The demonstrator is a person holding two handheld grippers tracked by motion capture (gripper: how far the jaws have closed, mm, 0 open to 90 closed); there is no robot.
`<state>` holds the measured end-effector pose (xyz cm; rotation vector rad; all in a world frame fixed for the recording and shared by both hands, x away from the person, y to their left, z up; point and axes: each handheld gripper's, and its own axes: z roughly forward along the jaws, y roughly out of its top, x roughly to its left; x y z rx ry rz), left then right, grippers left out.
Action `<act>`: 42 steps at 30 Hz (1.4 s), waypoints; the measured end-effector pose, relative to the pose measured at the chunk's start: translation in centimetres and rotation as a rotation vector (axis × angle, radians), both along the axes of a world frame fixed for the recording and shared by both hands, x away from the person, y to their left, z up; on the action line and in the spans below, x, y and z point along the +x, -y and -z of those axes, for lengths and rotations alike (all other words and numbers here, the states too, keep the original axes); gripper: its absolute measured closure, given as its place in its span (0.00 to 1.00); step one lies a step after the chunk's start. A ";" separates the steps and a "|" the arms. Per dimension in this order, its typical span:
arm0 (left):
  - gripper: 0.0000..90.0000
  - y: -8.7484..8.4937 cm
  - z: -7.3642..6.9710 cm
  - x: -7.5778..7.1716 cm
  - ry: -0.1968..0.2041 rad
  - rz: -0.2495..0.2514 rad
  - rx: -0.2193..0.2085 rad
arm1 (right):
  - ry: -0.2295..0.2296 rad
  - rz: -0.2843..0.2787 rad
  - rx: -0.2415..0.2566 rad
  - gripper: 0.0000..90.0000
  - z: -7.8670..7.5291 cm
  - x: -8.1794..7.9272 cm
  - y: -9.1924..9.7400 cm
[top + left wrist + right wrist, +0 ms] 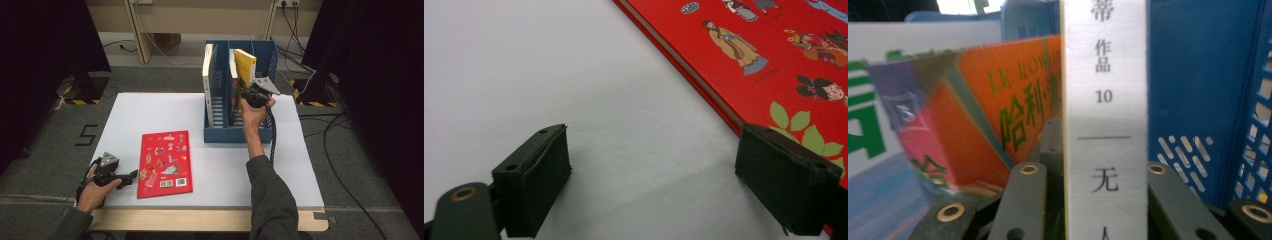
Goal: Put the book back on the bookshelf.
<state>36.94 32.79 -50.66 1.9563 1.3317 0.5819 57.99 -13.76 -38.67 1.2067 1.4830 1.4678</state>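
Right fingers point(1105, 200) clamped on yellow book point(245, 65), upright in blue rack point(220, 132) beside white book point(207, 80); left fingers point(664, 190) wide.

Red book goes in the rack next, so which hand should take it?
Left, probably. Its gripper sits open beside the red book, while the right gripper is shut on the yellow book at the blue rack.

Yellow book point(245, 64), white spine, tilted in blue rack's point(265, 55) right slot.
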 end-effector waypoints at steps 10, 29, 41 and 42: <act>0.15 0.0 0.0 0.0 0.000 0.000 0.000 | -0.034 0.024 -0.027 0.83 1.1 1.4 -0.8; 0.15 0.0 0.0 0.0 0.000 0.001 0.000 | -0.107 0.003 -0.071 0.80 1.2 1.2 -0.8; 0.15 0.0 0.0 0.0 0.000 0.000 0.002 | -0.174 -0.065 -0.095 0.76 0.6 -1.5 -0.1; 0.15 0.0 0.0 0.0 0.000 0.000 0.002 | -0.172 -0.068 -0.094 0.75 0.6 -1.7 0.0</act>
